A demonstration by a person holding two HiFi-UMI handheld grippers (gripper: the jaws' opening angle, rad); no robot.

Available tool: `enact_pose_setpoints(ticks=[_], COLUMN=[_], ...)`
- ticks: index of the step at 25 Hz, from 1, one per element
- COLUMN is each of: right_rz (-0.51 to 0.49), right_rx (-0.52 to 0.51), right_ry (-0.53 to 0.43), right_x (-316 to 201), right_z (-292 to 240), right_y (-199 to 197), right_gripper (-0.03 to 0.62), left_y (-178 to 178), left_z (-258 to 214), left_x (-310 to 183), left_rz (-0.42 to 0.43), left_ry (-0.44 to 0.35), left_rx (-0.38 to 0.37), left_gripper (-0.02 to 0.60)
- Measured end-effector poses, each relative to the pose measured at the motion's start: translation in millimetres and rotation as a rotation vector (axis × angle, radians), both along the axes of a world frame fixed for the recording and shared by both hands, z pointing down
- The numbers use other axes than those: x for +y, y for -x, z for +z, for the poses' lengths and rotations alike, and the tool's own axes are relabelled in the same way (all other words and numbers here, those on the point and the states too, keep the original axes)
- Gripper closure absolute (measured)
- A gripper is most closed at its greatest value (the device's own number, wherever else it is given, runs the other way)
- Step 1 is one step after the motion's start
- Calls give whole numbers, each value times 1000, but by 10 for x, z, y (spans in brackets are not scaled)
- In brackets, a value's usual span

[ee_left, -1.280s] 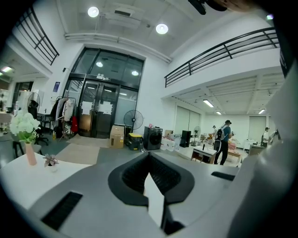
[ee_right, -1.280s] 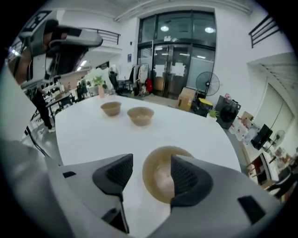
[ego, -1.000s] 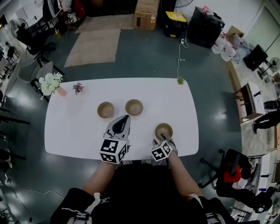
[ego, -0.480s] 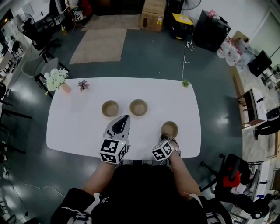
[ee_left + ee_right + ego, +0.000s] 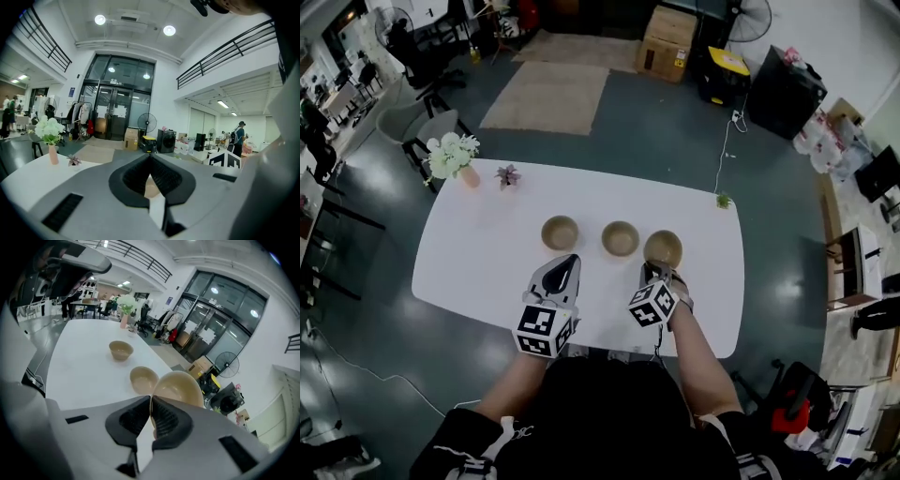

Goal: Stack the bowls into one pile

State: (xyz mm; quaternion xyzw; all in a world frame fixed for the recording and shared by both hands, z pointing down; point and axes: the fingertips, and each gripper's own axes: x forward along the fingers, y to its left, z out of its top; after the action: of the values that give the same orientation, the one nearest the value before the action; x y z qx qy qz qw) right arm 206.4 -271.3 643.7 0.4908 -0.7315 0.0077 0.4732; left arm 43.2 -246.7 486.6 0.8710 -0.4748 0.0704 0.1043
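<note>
Only right fingers point(image 5: 169, 420) on bowl point(image 5: 180, 385) rim

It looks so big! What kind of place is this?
Probably a workshop or lab hall: a white table on a grey floor, a cardboard box and standing fan near glass doors.

No legible txt anywhere. Brown cardboard box point(image 5: 667, 42) on the floor has a small label, too tiny to read. White sheets taped on the glass doors point(image 5: 121, 111), left gripper view: print is blurred. Black-and-white square marker cubes point(image 5: 546, 328) show block patterns only, no letters or nos.
</note>
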Motion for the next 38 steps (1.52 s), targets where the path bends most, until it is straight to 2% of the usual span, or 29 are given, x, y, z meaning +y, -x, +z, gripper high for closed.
enact_pose_setpoints(ticks=[5,12,18,24,27,29,32,34,38], right_rz=[-118,-235,-265,-225,-217,-190,-120,-72,43], right_rx=[28,55,59,37,-36,-123,-317,-459,-711], right_ry=[-3,68,119,144,153,145,85,-1,-260], right_x=[-333,-524,-616,-689,-664,-638,-602,-580,-528], right_z=[-22,236,433,526,506,434,132,-157,-846], right_y=[390,774,942,944,1006,1013,959,881,619], right_gripper=[562,553,553,526,425,408,400,398,406], left_y=[313,697,917,1034,1051,1011,940,896,767], left_z=[2,38,94,131,137,121,47,8,-58], left_x=[12,121,204,280,277,259,232,209,102], left_rz=[-87,-205,-270,-298,-298,-286,-274,-267,-225], left_ry=[0,15,34,54,55,50,37,33,9], left_rx=[-8,-19,-26,-31,-30,-30,-24,-14,-4], left_gripper=[571,571,571,571,571,571,571,571,571])
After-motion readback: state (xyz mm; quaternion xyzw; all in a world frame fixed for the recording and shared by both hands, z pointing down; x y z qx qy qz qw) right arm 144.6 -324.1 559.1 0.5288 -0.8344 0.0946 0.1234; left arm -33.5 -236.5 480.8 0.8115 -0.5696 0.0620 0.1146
